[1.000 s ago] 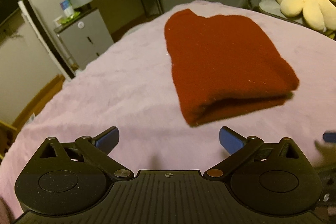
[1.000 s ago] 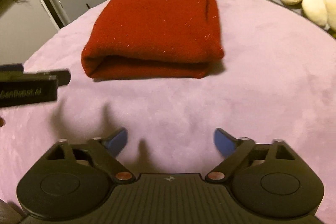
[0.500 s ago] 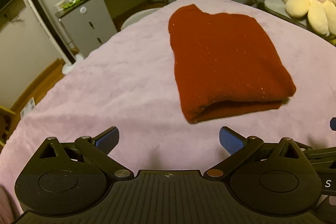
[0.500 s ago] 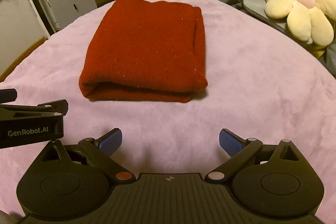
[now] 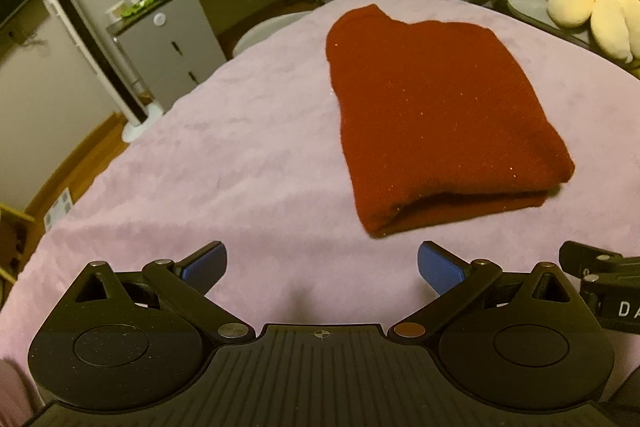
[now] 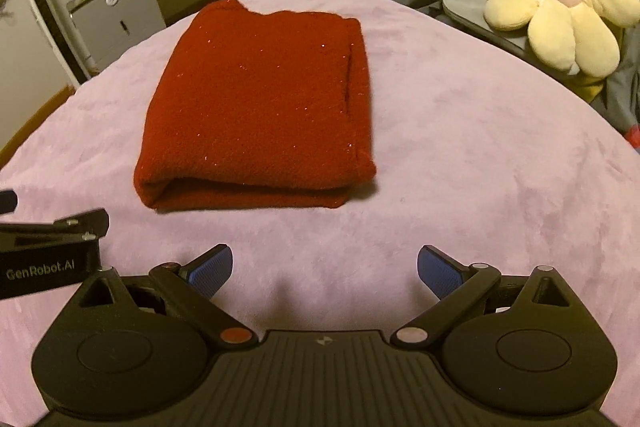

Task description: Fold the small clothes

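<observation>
From where I sit the fold looks finished: the red garment (image 6: pixel 256 107) lies as a neat layered rectangle on the lilac bedspread (image 6: pixel 480 155), its doubled edge facing me, and I judge nothing is left beyond perhaps a last tidy or fetching another piece. My left gripper (image 5: pixel 322 267) and right gripper (image 6: pixel 324 267) both hang with fingers spread wide, holding nothing, just short of the cloth. Compared with a second ago, both have drawn back and risen slightly, so the garment sits farther off, otherwise unmoved.
</observation>
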